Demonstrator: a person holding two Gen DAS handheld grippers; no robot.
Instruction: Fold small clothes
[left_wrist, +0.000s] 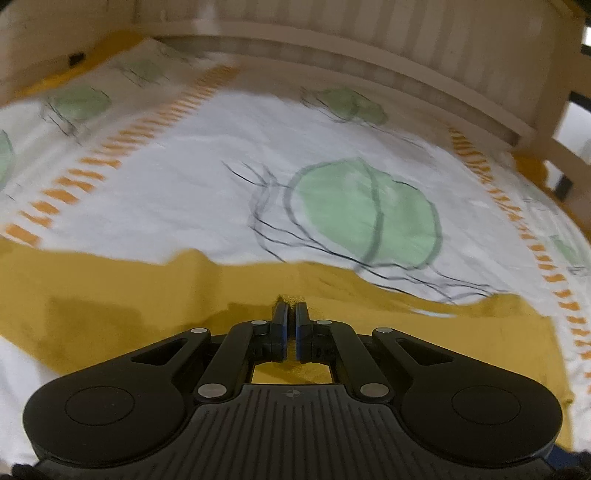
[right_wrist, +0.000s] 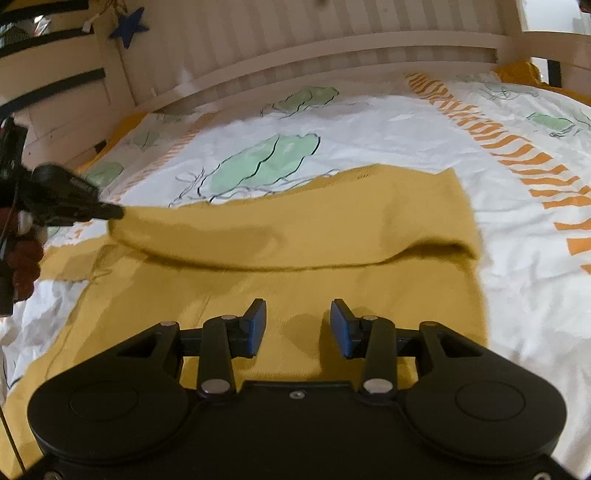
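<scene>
A mustard-yellow knit garment (right_wrist: 295, 236) lies on the bed, its far part folded over itself into a rounded fold. In the left wrist view the garment (left_wrist: 147, 295) fills the lower half. My left gripper (left_wrist: 291, 308) is shut on the garment's edge; it also shows in the right wrist view (right_wrist: 114, 212), holding the left end of the fold lifted. My right gripper (right_wrist: 298, 314) is open and empty, hovering just above the near flat part of the garment.
The bed cover (right_wrist: 388, 129) is white with green blobs and orange dashed stripes. A pale wooden slatted bed rail (right_wrist: 332, 48) runs along the far side. A blue star (right_wrist: 128, 26) hangs at the upper left.
</scene>
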